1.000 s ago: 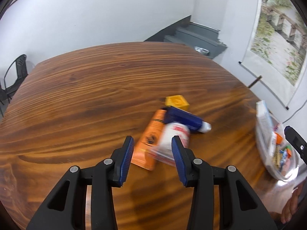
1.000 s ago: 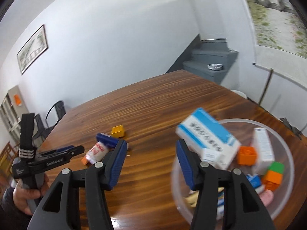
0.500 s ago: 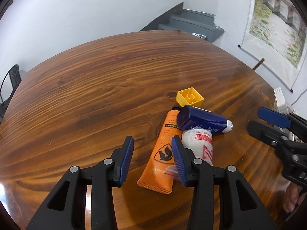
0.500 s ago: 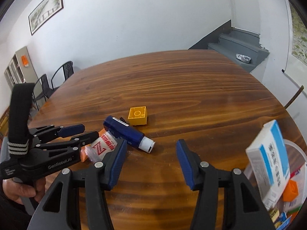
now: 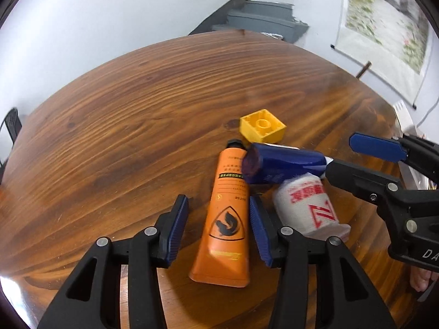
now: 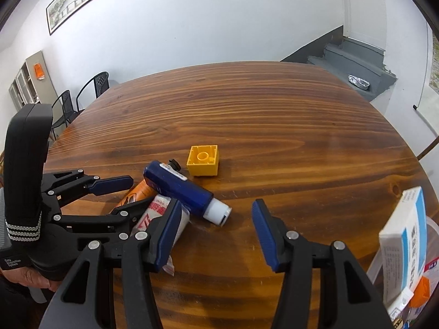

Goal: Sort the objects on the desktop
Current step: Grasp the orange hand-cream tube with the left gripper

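Tubes are seen clustered on the wooden surface (image 5: 115, 126) from the left wrist: the orange tube (image 5: 226, 216) lies between the spread fingers of the left claw (image 5: 219, 226), ungripped, with a blue bottle (image 5: 282, 163) across its neck.

From the right wrist, the right claw (image 6: 216, 233) is held released, empty, right of the orange tube (image 6: 137, 193), just before the bottle's white cap (image 6: 218, 212).

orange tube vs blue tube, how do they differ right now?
Colour and cap: the orange tube has a black cap; the blue tube has a white one.
Pose: the orange tube lies flat on the table; the blue tube rests across its cap end.
Position: the orange tube sits between the open left gripper fingers; the blue tube lies ahead of the open right gripper.
Both lie down, ungrasped.
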Demonstrator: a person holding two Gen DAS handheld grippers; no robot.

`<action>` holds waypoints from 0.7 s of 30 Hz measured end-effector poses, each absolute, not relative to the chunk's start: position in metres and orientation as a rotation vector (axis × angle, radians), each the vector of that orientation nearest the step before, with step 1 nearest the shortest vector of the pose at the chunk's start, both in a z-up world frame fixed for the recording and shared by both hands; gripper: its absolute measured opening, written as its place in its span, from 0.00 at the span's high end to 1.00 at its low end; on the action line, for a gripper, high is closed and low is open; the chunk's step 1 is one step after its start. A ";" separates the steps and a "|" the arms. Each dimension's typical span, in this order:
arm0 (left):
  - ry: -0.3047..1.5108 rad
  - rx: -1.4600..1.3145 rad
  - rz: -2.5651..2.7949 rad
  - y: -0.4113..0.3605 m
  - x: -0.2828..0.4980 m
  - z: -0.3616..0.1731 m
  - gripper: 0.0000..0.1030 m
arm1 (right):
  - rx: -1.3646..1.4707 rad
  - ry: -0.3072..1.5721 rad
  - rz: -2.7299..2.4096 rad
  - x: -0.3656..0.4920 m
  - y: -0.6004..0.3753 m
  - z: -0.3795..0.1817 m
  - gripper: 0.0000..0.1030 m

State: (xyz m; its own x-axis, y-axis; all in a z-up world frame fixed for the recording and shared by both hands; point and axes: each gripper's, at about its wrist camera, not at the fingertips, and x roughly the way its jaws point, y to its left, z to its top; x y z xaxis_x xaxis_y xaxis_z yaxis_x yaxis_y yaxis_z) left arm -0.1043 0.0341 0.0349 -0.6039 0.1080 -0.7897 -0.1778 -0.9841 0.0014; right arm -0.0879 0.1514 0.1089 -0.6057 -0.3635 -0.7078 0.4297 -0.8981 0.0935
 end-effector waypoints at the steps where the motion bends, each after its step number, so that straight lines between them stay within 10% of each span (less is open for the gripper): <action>1: 0.101 -1.317 2.678 0.031 -0.105 0.035 0.53 | 1.063 0.123 -2.472 -0.089 0.150 0.109 0.44; 6: 0.058 -1.348 2.746 0.017 -0.105 0.036 0.68 | 1.076 0.161 -2.504 -0.092 0.149 0.104 0.44; 21: 0.019 -1.377 2.763 -0.001 -0.117 0.031 0.67 | 1.031 0.439 -2.484 -0.091 0.106 0.095 0.39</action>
State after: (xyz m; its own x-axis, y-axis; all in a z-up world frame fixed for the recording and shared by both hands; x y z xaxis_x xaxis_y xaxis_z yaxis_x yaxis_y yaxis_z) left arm -0.1169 -0.0006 0.0311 -0.6011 0.0435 -0.7980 -0.0543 -0.9984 -0.0136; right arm -0.0910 0.1058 0.0946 -0.6403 -0.2527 -0.7254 0.4859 -0.8646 -0.1277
